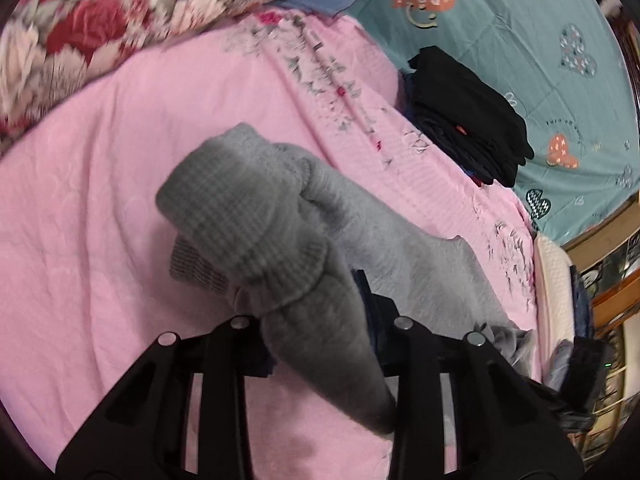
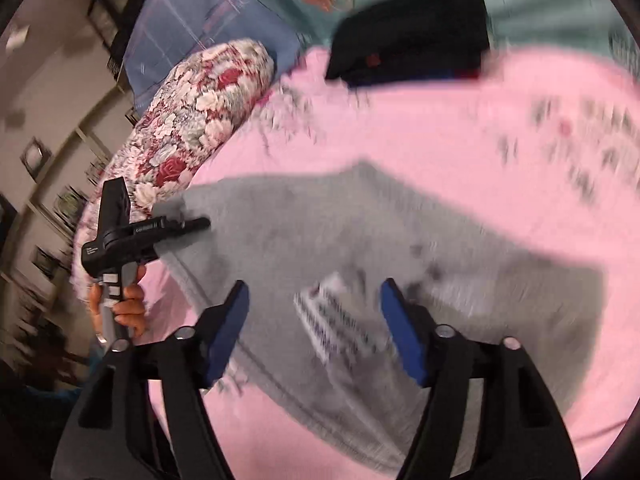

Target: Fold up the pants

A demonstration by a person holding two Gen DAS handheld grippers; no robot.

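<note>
My left tongs (image 1: 320, 332) are clamped on a bunched fold of the grey pants (image 1: 280, 216); in the left wrist view the cloth fills the gap between the fingers and a ribbed cuff end flops forward over the grip. My right tongs (image 2: 314, 328) stand apart over the pants with nothing between the blue pads (image 2: 228, 328), hovering above a white label (image 2: 340, 320) on the cloth.

The pants lie on the pink bedspread (image 1: 100, 160), near its middle, well apart from the stack of dark folded clothes (image 1: 468, 116) at the far edge and the floral bolster (image 1: 88, 28) by the head of the bed. In the right wrist view their long axis runs across the frame, from the end my left tongs hold over to the right, dipping toward me there. Which end is the waist I cannot say for sure; the picture is smeared.

My worry is the left grip: it has a thick bunch, probably several layers, so lifting could drag the whole garment into a heap instead of laying one clean fold. With the right tongs empty, nothing pins the other end, and the pants could slide on the bedspread and skew.
</note>
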